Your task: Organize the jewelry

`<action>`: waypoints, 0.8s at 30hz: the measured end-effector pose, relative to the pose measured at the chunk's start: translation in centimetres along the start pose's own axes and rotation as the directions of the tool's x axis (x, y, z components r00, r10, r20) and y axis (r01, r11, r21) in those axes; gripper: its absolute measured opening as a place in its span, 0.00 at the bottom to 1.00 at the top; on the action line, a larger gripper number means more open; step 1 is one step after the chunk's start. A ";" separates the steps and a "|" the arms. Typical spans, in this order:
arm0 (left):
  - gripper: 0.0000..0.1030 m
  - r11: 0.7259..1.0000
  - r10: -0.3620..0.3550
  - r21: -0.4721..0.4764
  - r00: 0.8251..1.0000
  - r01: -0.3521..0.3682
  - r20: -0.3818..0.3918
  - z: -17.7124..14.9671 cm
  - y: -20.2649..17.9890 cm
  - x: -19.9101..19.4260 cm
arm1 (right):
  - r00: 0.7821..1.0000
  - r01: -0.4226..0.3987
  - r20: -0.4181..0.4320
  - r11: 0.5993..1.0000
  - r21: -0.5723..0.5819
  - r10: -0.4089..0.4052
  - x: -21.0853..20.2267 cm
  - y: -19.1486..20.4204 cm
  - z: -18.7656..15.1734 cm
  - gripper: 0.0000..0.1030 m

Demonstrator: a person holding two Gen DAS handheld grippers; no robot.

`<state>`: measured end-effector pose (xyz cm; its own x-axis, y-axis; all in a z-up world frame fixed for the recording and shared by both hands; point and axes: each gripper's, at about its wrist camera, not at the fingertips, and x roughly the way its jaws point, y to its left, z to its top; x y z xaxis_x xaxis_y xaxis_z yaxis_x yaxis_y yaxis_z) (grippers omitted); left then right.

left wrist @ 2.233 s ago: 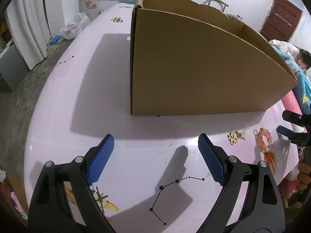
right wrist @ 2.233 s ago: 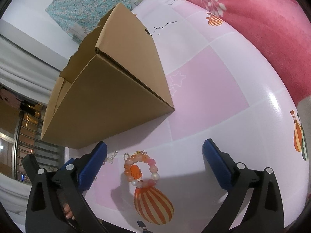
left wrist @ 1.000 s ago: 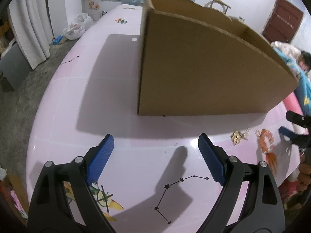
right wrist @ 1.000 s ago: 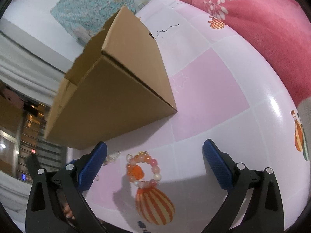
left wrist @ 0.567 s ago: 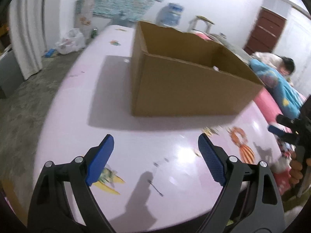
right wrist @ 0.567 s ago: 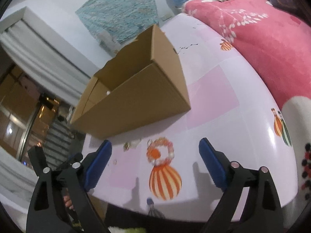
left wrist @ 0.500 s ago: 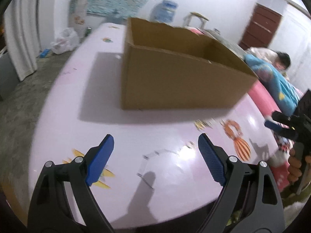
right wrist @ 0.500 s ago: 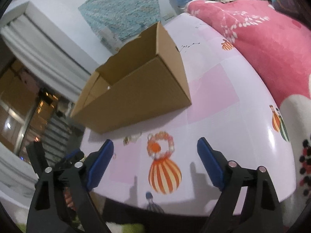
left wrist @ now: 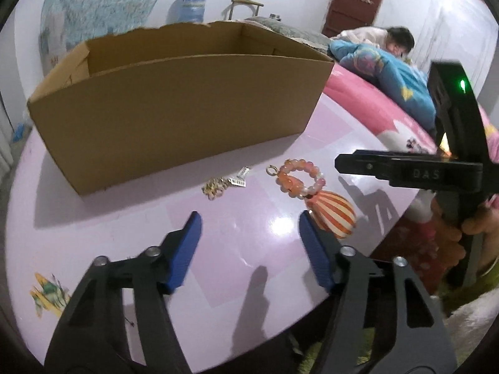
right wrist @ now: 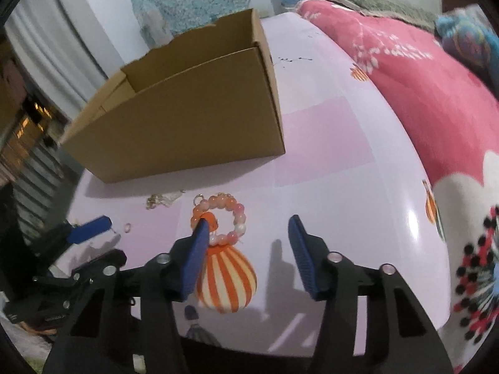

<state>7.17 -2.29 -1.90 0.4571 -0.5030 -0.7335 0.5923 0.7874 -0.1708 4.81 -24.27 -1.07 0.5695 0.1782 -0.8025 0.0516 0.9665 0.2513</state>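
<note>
An orange and pink bead bracelet [left wrist: 296, 178] lies on the pink table in front of an open cardboard box [left wrist: 174, 115]. It also shows in the right wrist view [right wrist: 222, 216], beside the box [right wrist: 187, 124]. A small gold chain with a clip [left wrist: 223, 184] lies left of the bracelet; it also shows in the right wrist view [right wrist: 162, 199]. My left gripper [left wrist: 249, 249] is open and empty, above the table short of the jewelry. My right gripper [right wrist: 248, 251] is open and empty, its left finger over the bracelet's near edge.
The pink table [left wrist: 109, 233] carries printed pictures, among them a striped balloon [right wrist: 225, 275]. A bed with a red blanket [right wrist: 421, 71] borders the table's right side, and a person lies there [left wrist: 389, 43]. The table's near edge is close below both grippers.
Both grippers have swung and risen: the box interior now shows. The left has turned right, bringing the jewelry to its centre. The right has moved forward over the bracelet. Both stay open.
</note>
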 end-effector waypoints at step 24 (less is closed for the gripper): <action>0.27 0.991 0.125 0.055 0.989 -0.122 -0.075 -0.8 2.5 0.5 | 0.972 -0.233 -0.076 0.960 -0.153 0.223 2.0 6.7 -0.8 0.31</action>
<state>8.29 -0.30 -3.20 0.4771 -0.3723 -0.7961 0.5680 0.8219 -0.0439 5.67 -17.26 -1.43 0.5023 0.4029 -0.7651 -0.2087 0.9151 0.3449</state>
